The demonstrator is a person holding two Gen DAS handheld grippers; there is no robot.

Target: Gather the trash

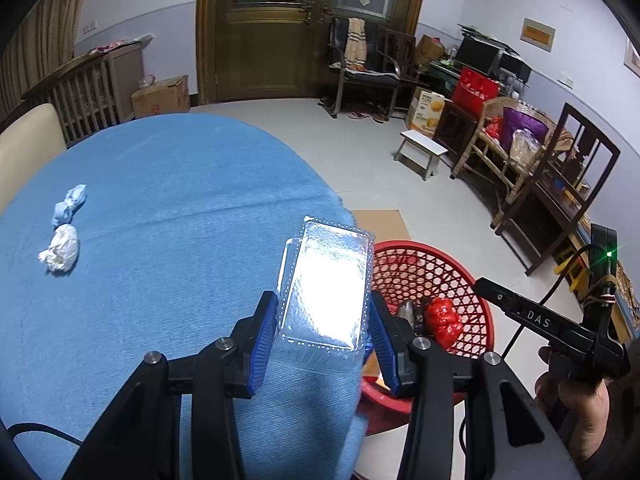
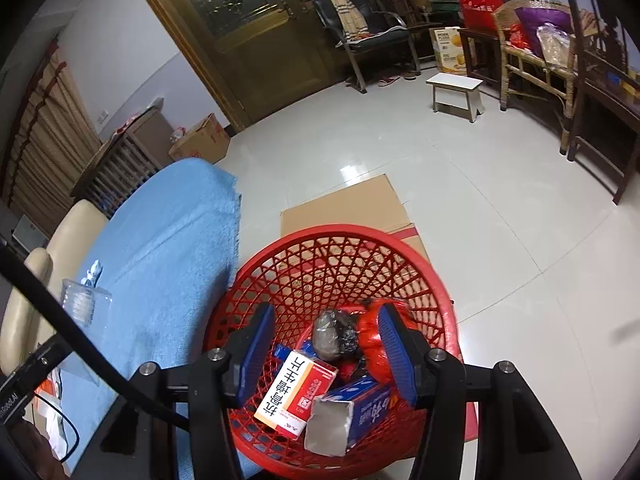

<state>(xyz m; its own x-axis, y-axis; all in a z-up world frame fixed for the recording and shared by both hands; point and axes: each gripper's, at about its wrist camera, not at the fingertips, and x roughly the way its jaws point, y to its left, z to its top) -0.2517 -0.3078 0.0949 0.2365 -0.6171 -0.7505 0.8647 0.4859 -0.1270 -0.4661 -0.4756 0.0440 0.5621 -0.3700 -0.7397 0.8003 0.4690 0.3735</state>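
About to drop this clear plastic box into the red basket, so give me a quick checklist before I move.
1. Left gripper grips the clear plastic box: ok, both pads press on its sides.
2. Box over the red basket: not ok, most of it hangs above the blue tablecloth edge.
3. Right gripper out of the drop path: not ok, it hangs open over the basket with nothing between its pads.
4. Room in the basket: ok, the cartons and bags lie low in it.
5. Trash left on the table: not ok, two crumpled tissues remain.
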